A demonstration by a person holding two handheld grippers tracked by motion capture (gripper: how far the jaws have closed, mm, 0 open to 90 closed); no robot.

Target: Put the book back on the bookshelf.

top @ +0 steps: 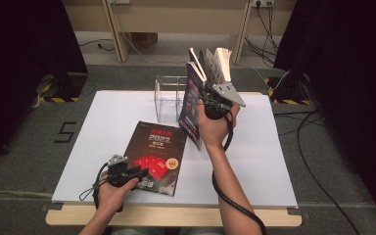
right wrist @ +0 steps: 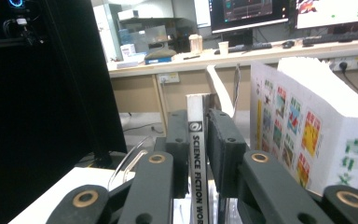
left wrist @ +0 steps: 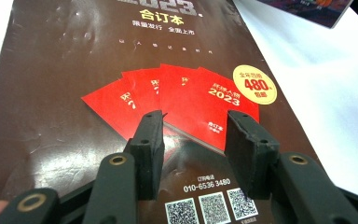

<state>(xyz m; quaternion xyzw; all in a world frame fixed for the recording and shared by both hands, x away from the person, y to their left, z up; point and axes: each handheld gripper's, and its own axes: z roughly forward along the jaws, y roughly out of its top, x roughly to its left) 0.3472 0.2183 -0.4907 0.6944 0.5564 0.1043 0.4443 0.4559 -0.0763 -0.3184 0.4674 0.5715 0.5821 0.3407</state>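
A dark magazine with red fanned booklets printed on its cover lies flat on the white tabletop. My left gripper rests over the magazine's near edge, its jaws open above the cover with nothing between them. My right gripper holds a second magazine upright by its white spine. The jaws are shut on the spine, and the pages fan out to the right. This upright magazine stands beside a clear acrylic holder.
The clear holder stands at the table's far middle. Black curtains flank both sides, and cables run over the floor at the right. Bare white tabletop lies to the right of the right forearm and at the far left.
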